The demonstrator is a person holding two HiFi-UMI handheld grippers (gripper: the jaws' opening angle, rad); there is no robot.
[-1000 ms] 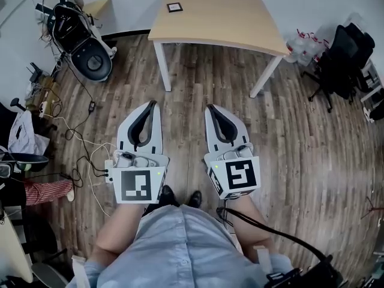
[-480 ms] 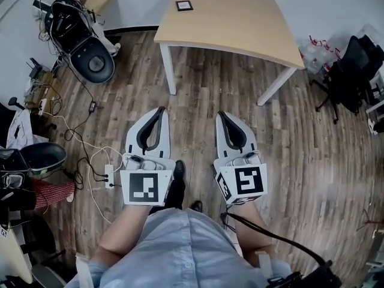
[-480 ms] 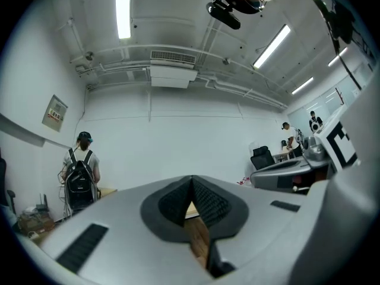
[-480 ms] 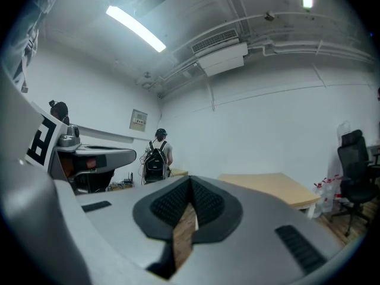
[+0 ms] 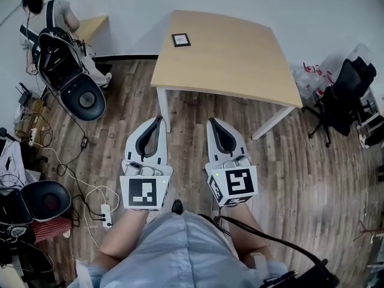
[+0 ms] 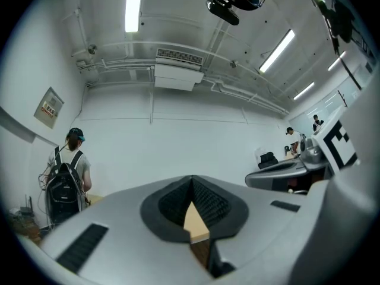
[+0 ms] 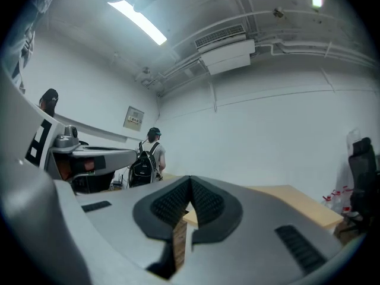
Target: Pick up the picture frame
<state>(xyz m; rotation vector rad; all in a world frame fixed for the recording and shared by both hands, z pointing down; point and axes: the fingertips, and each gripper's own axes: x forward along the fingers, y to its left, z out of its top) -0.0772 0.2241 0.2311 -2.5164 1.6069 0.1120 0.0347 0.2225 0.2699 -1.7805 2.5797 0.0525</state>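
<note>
Nearest the camera, the left gripper [image 5: 158, 120] and the right gripper [image 5: 212, 123] are held side by side, level and pointed toward the table [image 5: 240, 59], a posture judged to suit an approach on foot rather than a reach. In the gripper views the jaws of both are seen pressed together at their tips, with nothing caught between them; they are presumably kept shut because nothing is yet within reach. Beneath them only the wooden floor [image 5: 185, 143] is found, and the near edge of the table lies just beyond the tips. The picture frame [image 5: 180, 39] is laid flat on the table near its far left corner, well apart from both grippers, so the pick-up is judged not yet begun. The jaws will have to be parted before the frame can be taken. Farthest off, at the far left, a person with a backpack [image 5: 51, 17] is seen.
</note>
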